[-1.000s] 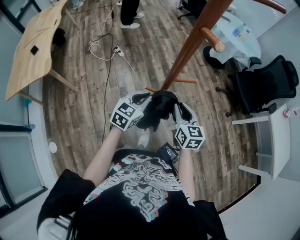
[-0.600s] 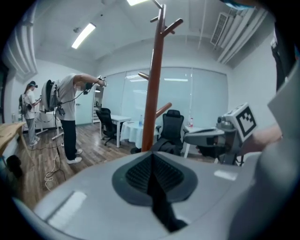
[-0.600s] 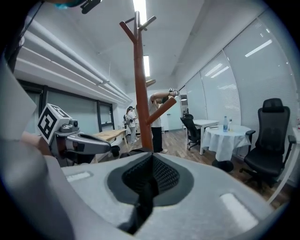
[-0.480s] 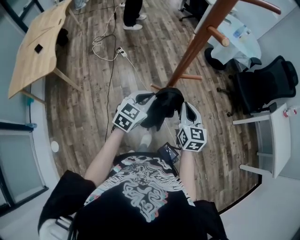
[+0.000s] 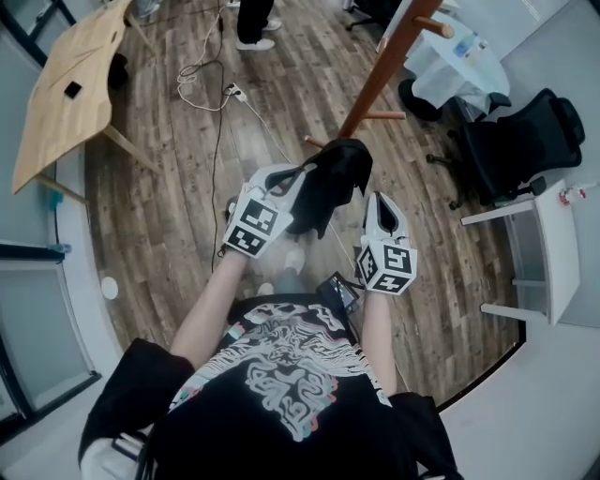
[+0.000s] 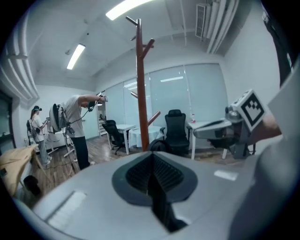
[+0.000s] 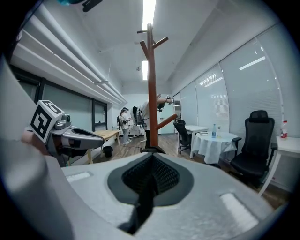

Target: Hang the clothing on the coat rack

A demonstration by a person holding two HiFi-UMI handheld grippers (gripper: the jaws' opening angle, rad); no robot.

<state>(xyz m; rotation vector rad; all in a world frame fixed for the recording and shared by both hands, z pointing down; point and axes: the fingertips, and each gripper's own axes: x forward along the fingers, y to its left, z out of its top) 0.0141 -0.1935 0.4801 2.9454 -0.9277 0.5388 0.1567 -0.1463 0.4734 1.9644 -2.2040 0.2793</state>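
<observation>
A black garment (image 5: 328, 183) hangs bunched between my two grippers, above the wooden floor. My left gripper (image 5: 302, 180) is shut on it; in the left gripper view (image 6: 150, 164) a dark strip of cloth lies pinched between the closed pads. Beside it, my right gripper (image 5: 373, 200) is also shut, with a black strip of the same garment caught in its pads (image 7: 151, 166). The brown wooden coat rack (image 5: 375, 80) stands just beyond the garment. Its pole (image 6: 140, 84) and upper pegs (image 7: 152, 84) rise straight ahead of both grippers.
A wooden table (image 5: 66, 94) is at the left, with cables (image 5: 211, 75) on the floor. A round white-clothed table (image 5: 459, 66), a black office chair (image 5: 525, 150) and a white desk (image 5: 544, 262) stand at the right. A person (image 5: 253, 19) stands beyond the rack.
Both grippers have risen and moved with the garment toward the coat rack. The bundle now sits closer to the pole's foot.
</observation>
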